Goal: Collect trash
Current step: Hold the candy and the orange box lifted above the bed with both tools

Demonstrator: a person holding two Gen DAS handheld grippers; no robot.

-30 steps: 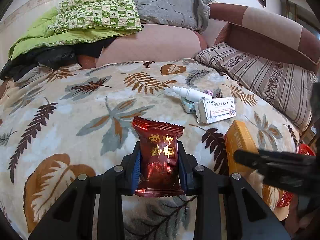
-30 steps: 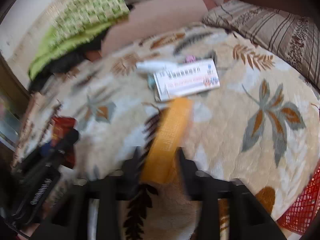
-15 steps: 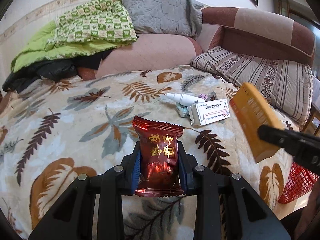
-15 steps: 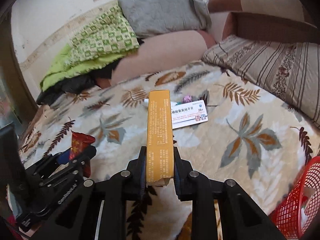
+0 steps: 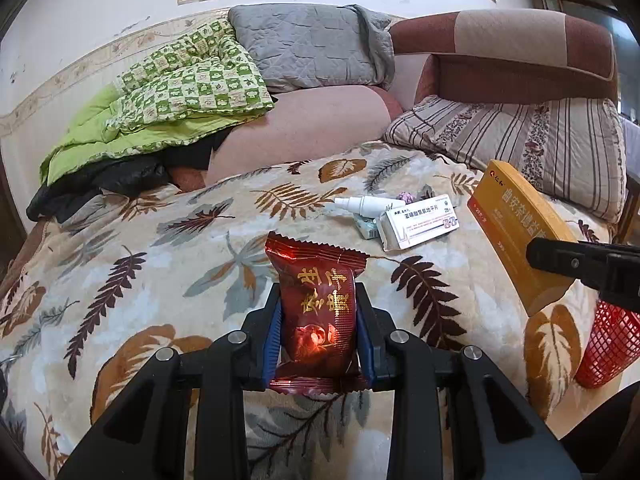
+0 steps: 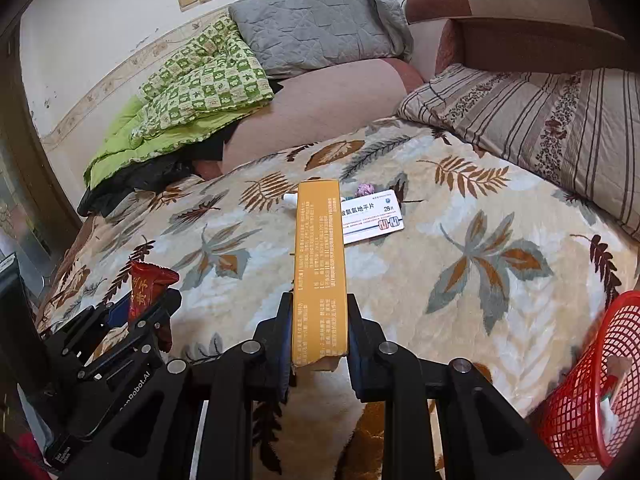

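left gripper (image 5: 318,332) bottom centre of its view, clamped on red snack packet (image 5: 318,304). right gripper (image 6: 319,334) bottom centre, pinching yellow box (image 6: 319,268) upright. red mesh basket (image 6: 592,392) lower right corner. further back, white medicine box (image 6: 370,220) and white spray bottle (image 5: 362,205) on leaf-print blanket (image 6: 460,264), mid-frame.

Two grippers; one red snack packet (image 5: 318,312); one orange box (image 6: 319,268); one white pill box (image 5: 420,222); one white spray bottle (image 5: 366,205); one red basket (image 6: 596,392); two pillows; one green blanket (image 5: 168,108).
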